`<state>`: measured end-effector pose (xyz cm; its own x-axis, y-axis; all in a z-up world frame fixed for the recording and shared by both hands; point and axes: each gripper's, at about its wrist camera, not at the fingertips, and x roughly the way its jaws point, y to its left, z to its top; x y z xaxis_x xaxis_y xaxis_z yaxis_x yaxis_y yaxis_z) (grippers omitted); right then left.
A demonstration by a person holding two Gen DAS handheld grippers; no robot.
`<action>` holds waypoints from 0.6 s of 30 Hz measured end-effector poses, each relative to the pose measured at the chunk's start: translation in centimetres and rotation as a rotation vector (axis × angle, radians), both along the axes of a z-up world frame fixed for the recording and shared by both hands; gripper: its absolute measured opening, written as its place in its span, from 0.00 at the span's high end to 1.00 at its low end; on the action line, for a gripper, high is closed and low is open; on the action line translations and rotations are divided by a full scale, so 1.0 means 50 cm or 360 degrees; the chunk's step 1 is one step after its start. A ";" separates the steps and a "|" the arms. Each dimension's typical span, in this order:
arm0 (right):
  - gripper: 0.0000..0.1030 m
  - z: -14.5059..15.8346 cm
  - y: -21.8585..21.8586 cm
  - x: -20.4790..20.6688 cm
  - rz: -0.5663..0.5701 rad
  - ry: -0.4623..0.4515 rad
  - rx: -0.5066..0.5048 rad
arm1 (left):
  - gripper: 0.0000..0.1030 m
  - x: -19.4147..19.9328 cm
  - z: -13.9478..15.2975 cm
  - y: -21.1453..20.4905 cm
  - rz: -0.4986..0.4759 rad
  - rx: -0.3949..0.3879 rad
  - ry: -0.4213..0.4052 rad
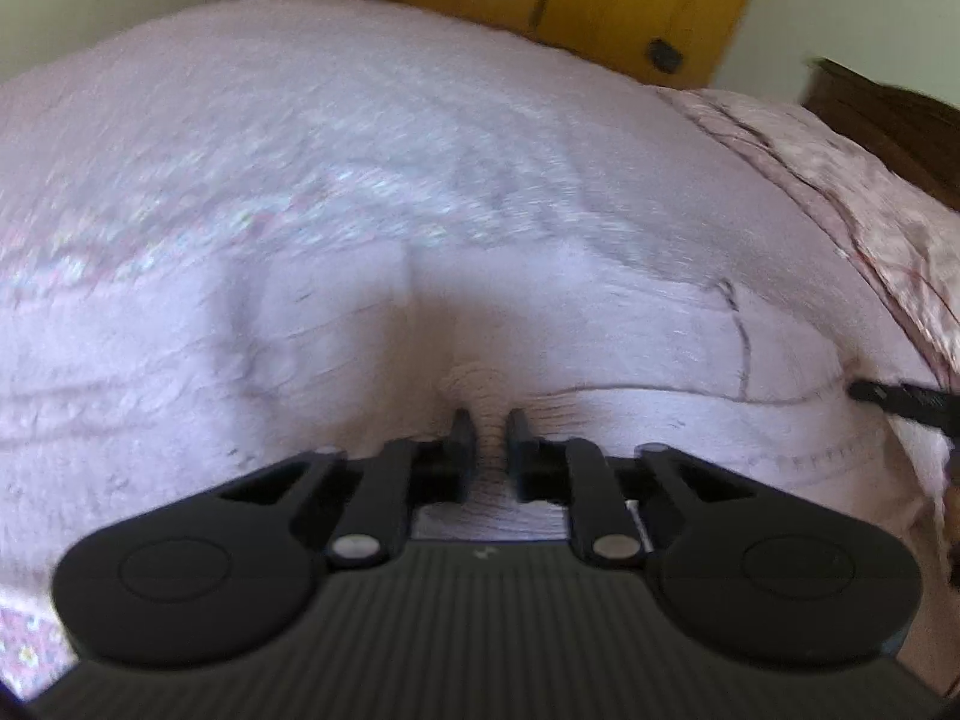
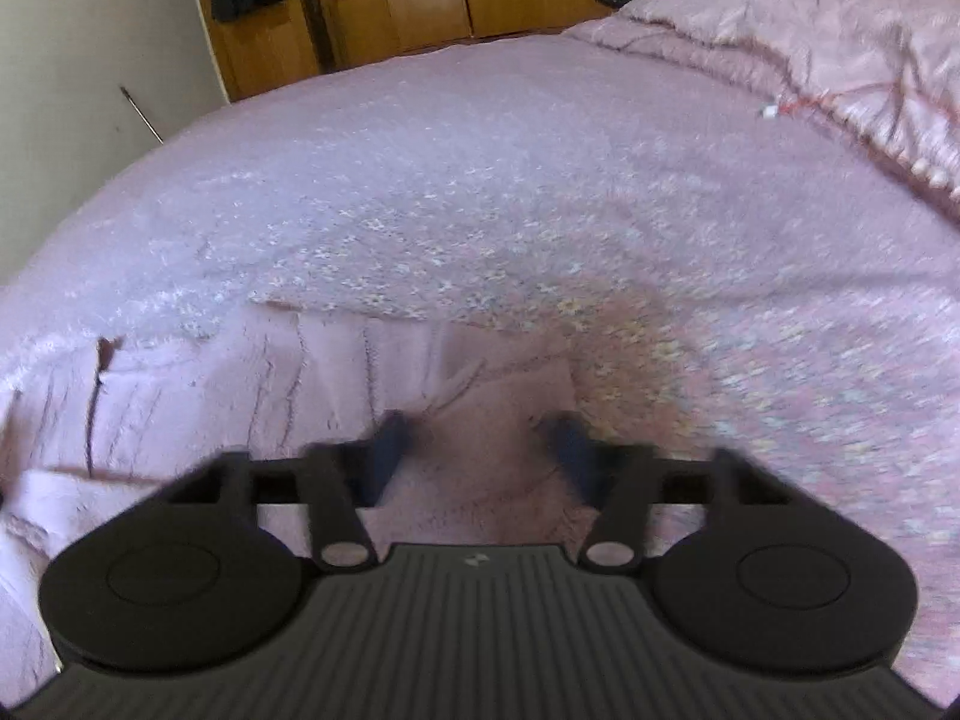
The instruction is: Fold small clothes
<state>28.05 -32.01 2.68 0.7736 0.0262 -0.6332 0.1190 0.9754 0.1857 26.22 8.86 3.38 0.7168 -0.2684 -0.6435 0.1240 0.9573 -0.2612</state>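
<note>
Left gripper [image 1: 486, 420] pinches a ribbed fold of the pink garment [image 1: 360, 312], which lies ahead on the bedspread [image 2: 480, 150]. Right gripper [image 2: 480, 426] is spread over cloth; close it on an edge before lifting, keeping both level.

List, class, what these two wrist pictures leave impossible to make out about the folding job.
- Left wrist view: the pink garment runs past the frame edges and is motion-blurred, so its type is unclear.
- Left wrist view: the left gripper pinches a ribbed fold; the gripper body hides the cloth below.
- Right wrist view: the open right gripper is blurred; contact with the cloth is unclear.
</note>
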 end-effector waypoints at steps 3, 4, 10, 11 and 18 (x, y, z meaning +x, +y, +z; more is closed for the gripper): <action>0.93 0.012 0.001 -0.035 -0.0033 -0.0214 -0.0027 | 0.88 -0.029 0.026 -0.025 -0.0033 0.0091 -0.0183; 0.93 0.014 -0.003 -0.047 -0.0093 -0.0282 -0.0056 | 0.88 -0.037 0.035 -0.028 -0.0024 0.0101 -0.0233; 0.93 -0.032 -0.009 -0.008 -0.0126 -0.0153 -0.0175 | 0.81 0.003 0.003 -0.044 0.0091 0.0257 -0.0142; 0.92 -0.035 -0.006 -0.004 -0.0127 -0.0137 -0.0198 | 0.75 0.016 -0.012 -0.046 0.0102 0.0276 -0.0067; 0.69 -0.015 0.020 -0.010 -0.0054 -0.0108 -0.0312 | 0.57 0.014 0.001 -0.025 0.0141 0.0249 -0.0048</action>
<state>27.55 -30.99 1.92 0.8130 -0.1192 -0.5700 0.1460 0.9893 0.0015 26.92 7.62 3.45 0.7530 -0.1017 -0.6501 0.0428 0.9935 -0.1057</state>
